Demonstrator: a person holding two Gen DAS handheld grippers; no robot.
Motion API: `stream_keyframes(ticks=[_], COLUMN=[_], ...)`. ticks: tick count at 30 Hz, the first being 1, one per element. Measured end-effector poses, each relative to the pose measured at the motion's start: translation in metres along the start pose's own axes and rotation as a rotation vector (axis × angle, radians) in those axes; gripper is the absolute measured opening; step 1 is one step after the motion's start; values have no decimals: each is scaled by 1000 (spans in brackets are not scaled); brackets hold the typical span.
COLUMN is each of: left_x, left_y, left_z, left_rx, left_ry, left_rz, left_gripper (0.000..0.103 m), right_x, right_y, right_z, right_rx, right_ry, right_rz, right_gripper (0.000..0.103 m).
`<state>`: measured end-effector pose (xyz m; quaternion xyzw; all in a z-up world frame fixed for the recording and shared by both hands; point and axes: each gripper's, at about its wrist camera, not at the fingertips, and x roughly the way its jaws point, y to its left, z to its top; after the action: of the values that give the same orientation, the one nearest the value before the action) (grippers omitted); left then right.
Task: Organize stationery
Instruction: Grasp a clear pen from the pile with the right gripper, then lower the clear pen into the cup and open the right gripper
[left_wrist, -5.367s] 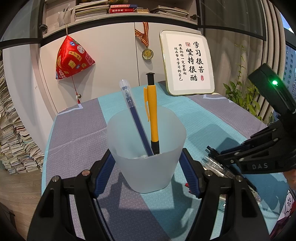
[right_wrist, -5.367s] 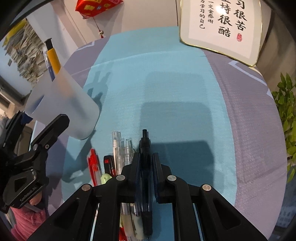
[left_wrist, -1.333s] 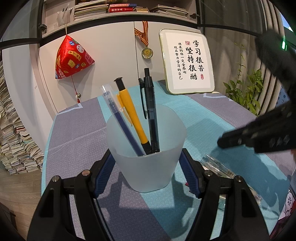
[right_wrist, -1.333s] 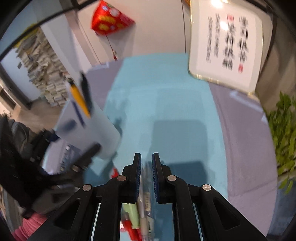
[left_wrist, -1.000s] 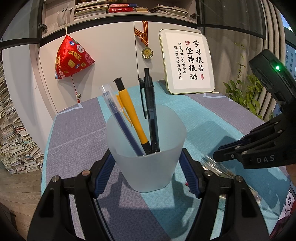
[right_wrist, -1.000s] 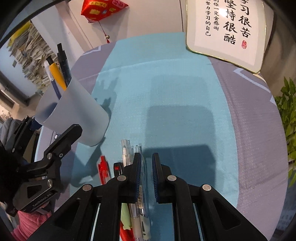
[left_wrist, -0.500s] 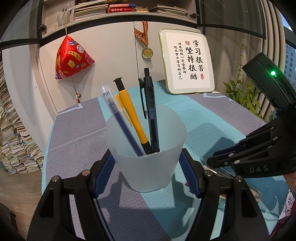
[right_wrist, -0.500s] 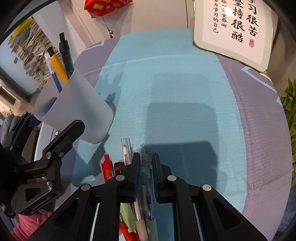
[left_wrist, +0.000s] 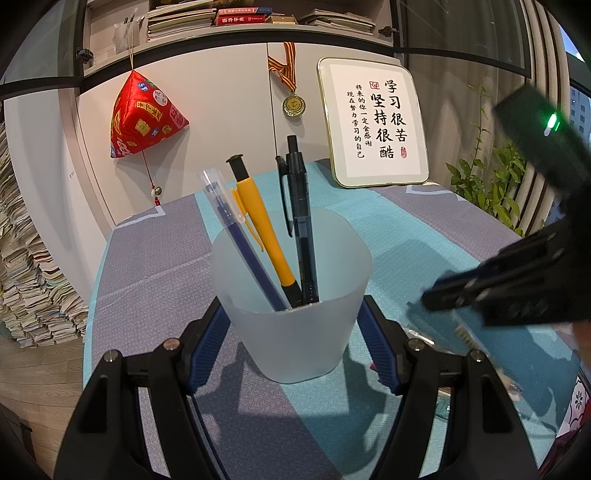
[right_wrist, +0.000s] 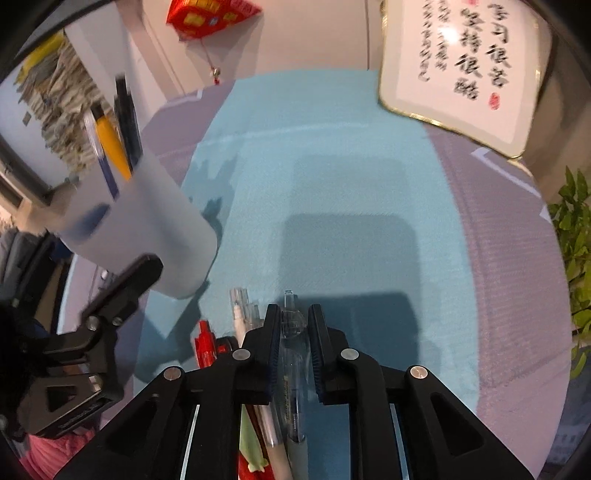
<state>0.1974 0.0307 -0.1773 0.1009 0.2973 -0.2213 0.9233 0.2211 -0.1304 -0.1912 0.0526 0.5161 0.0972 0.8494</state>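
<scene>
My left gripper (left_wrist: 291, 325) is shut on a frosted plastic cup (left_wrist: 291, 314) standing on the table. The cup holds a blue pen (left_wrist: 236, 236), a yellow pen (left_wrist: 262, 232) and a black pen (left_wrist: 301, 221). The cup also shows at the left of the right wrist view (right_wrist: 144, 229). My right gripper (right_wrist: 293, 325) is down over a row of loose pens on the cloth, its blue-padded jaws closed around a clear pen (right_wrist: 291, 354). Beside it lie a white pen (right_wrist: 243, 317) and a red pen (right_wrist: 205, 343). The right gripper shows blurred at the right of the left wrist view (left_wrist: 517, 288).
A teal and grey cloth (right_wrist: 332, 184) covers the table. A framed calligraphy board (left_wrist: 373, 125) leans on the cabinet at the back. A red pyramid ornament (left_wrist: 142, 116) and a medal (left_wrist: 293, 103) hang there. A plant (left_wrist: 487, 177) stands right; stacked books (left_wrist: 26, 277) left.
The right gripper has come back from the cup to the loose pens, lowered over the clear pen and closed its jaws on it. The black pen stays in the cup. The left gripper has not moved.
</scene>
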Motion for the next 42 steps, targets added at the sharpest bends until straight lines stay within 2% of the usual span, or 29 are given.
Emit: stream_keyframes(ticks=[6,13,20,32,42], left_x=[0,0,0,1,0], left_y=[0,1,0,0,0], left_z=[0,0,0,0,0], left_rx=[2,4,4,4,4], left_ry=[0,4,3,4,4], left_rz=[1,2,2,2,2], left_gripper=[70,70,70,70,70], right_x=[-49,-104,-136,-168,-158], right_y=[-4,10,24,55,76], right_z=[1,14,31,40,54], right_rx=[21,0,-16,-94,-125], right_ry=[-131,-294,-386,-467,-452], right_rz=[13,35,46,81,107], right_gripper=[16,16,16,16,16])
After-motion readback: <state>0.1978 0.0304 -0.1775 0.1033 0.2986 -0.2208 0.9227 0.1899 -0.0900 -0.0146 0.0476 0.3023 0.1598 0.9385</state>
